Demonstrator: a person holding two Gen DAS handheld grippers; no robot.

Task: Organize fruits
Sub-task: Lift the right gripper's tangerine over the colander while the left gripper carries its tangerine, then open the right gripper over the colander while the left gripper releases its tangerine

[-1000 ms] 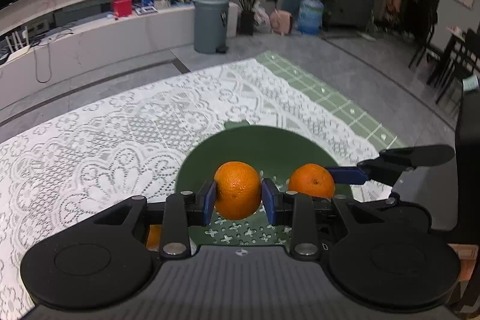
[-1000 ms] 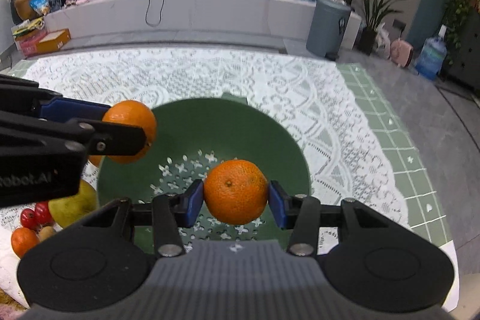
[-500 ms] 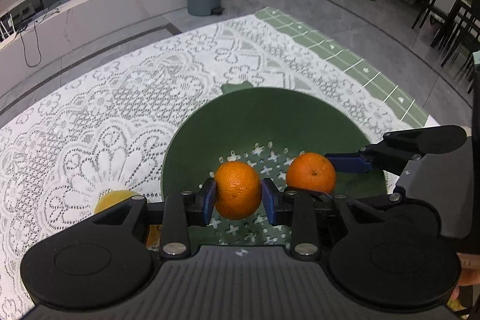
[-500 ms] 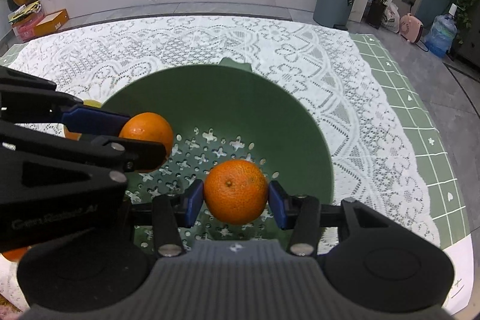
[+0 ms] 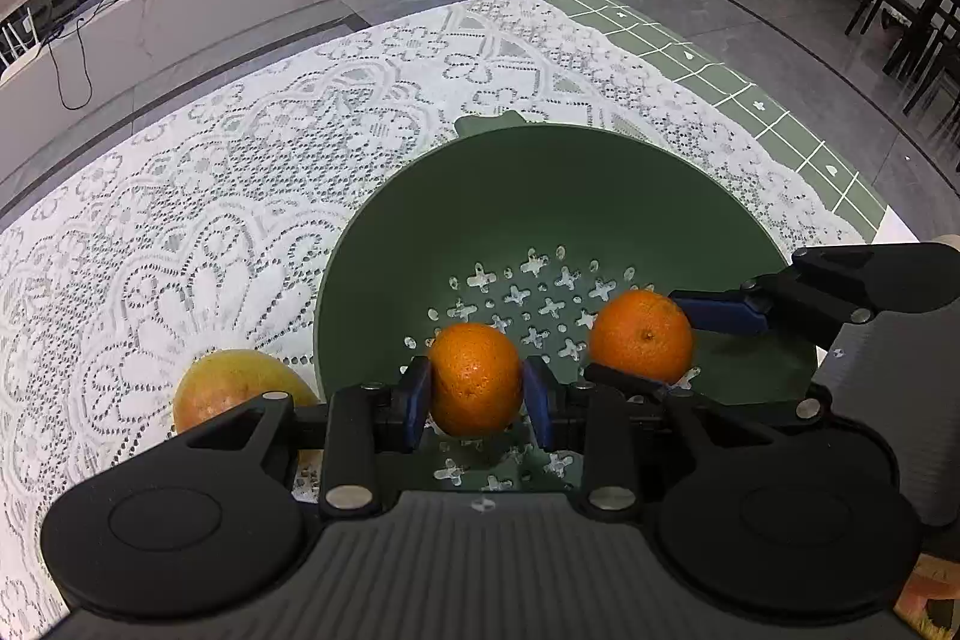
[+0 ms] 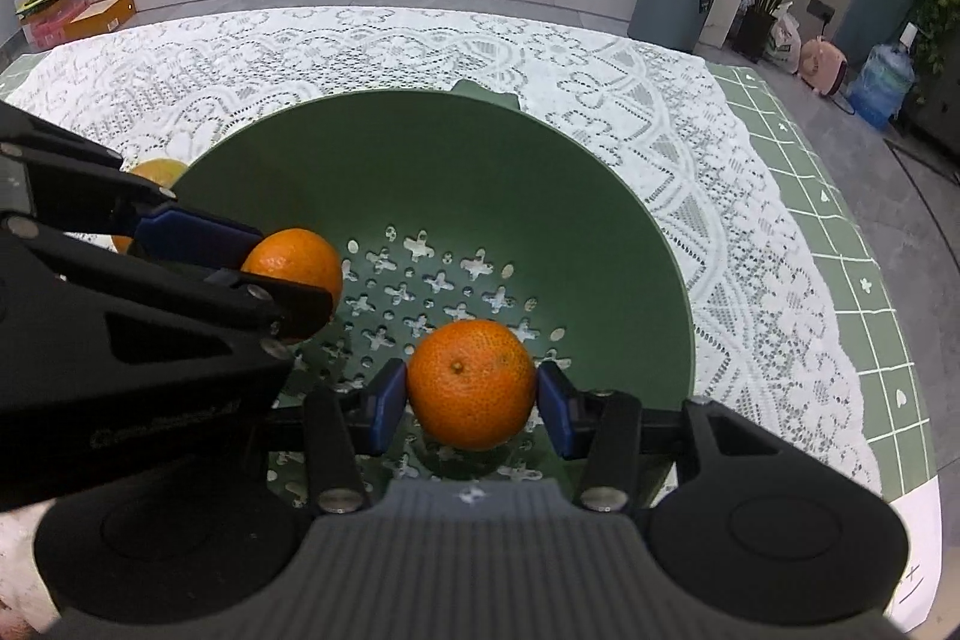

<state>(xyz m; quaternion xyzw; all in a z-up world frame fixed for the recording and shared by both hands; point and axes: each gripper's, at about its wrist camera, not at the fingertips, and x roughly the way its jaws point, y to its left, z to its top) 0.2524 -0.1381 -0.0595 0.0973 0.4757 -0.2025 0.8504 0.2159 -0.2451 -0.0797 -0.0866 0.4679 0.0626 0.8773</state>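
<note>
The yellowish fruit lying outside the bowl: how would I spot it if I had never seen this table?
Find the white lace tablecloth and the big green perforated bowl on it. Just outside the bowl's left rim, on the lace, lies the yellowish fruit. Unlike the two oranges held over the bowl, it is paler, yellow-green with an orange blush, and no hand-held gripper holds it.
</note>
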